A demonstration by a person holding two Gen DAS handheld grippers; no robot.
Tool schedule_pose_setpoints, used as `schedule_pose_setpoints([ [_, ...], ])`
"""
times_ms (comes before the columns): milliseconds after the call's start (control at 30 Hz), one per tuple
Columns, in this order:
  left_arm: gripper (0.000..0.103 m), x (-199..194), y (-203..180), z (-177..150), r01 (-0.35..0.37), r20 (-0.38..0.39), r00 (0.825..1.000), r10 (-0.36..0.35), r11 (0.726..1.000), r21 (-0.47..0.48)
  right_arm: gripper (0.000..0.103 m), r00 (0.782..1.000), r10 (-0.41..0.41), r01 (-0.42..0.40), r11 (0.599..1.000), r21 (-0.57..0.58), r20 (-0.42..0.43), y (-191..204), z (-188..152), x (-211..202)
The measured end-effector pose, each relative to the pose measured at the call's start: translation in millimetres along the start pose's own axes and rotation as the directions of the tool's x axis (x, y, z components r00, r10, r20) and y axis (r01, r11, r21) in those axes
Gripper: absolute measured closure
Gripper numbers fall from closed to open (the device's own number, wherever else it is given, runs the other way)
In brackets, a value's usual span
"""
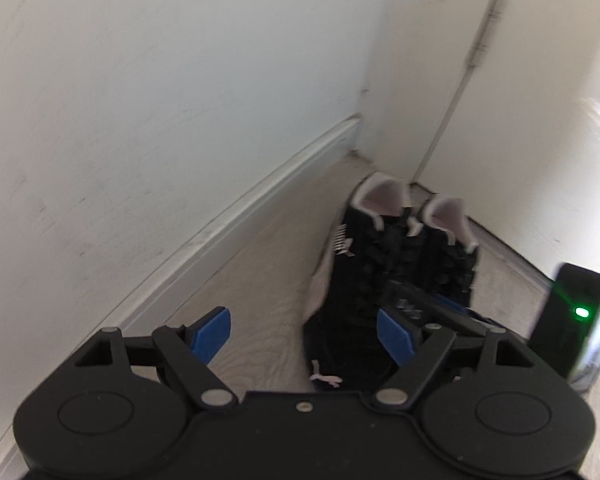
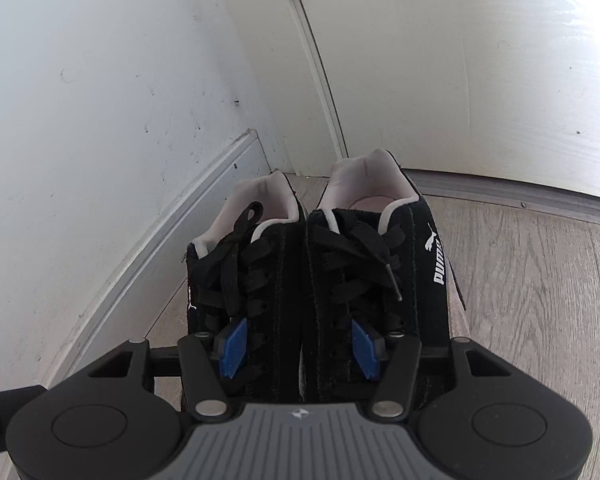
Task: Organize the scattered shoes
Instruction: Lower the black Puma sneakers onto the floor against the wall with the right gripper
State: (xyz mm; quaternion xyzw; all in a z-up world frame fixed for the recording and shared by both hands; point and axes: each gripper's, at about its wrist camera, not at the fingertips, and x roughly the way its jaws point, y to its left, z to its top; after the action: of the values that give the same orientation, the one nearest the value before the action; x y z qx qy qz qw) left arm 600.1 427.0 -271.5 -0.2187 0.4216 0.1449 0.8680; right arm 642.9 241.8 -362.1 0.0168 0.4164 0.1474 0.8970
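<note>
right wrist: right gripper point(image 2: 300, 344) clamps both black sneakers point(image 2: 320, 280) together by their inner sides, heels toward the door point(image 2: 480, 80). left gripper point(image 1: 304, 336) is spread, empty.

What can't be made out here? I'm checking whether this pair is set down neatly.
- Right wrist view: the toes and soles of the black sneakers are hidden under the right gripper, so contact with the floor cannot be told.
- Left wrist view: the sneakers are motion-blurred and their side print is unreadable.
- Left wrist view: a black device with a green light is blurred and not identifiable.
</note>
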Motion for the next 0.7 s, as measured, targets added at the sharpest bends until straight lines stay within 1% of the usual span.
schedule_pose_setpoints([
  [100, 0.022, 5, 0, -4, -0.011, -0.029, 1.000, 0.011, 1.000, 0.004, 0.046, 1.000, -0.016, 0.016, 1.000, 0.002, -0.001, 4, 4, 5],
  [200, 0.022, 4, 1, -10, -0.021, -0.040, 0.999, 0.021, 1.000, 0.020, 0.046, 1.000, -0.023, 0.023, 1.000, 0.003, -0.001, 7, 7, 9],
  [267, 0.022, 3, 2, -14, -0.017, -0.047, 0.999, 0.017, 1.000, 0.015, 0.046, 1.000, -0.028, 0.028, 1.000, 0.009, -0.002, 8, 10, 12],
  [367, 0.022, -4, 6, -20, -0.014, -0.055, 0.998, 0.014, 1.000, 0.007, 0.046, 0.999, -0.045, 0.045, 0.998, 0.054, -0.008, 11, 15, 17],
  [500, 0.022, -7, 5, -22, -0.016, -0.053, 0.998, 0.016, 1.000, 0.008, 0.046, 0.998, -0.070, 0.070, 0.993, 0.093, -0.007, 17, 20, 25],
  [600, 0.022, -14, 7, -24, -0.014, -0.043, 0.999, 0.014, 1.000, 0.010, 0.046, 0.998, -0.067, 0.067, 0.990, 0.120, -0.007, 18, 29, 34],
  [700, 0.022, -19, 11, -25, -0.016, -0.028, 0.999, 0.016, 1.000, 0.009, 0.046, 0.998, -0.062, 0.063, 0.990, 0.124, -0.008, 18, 34, 40],
])
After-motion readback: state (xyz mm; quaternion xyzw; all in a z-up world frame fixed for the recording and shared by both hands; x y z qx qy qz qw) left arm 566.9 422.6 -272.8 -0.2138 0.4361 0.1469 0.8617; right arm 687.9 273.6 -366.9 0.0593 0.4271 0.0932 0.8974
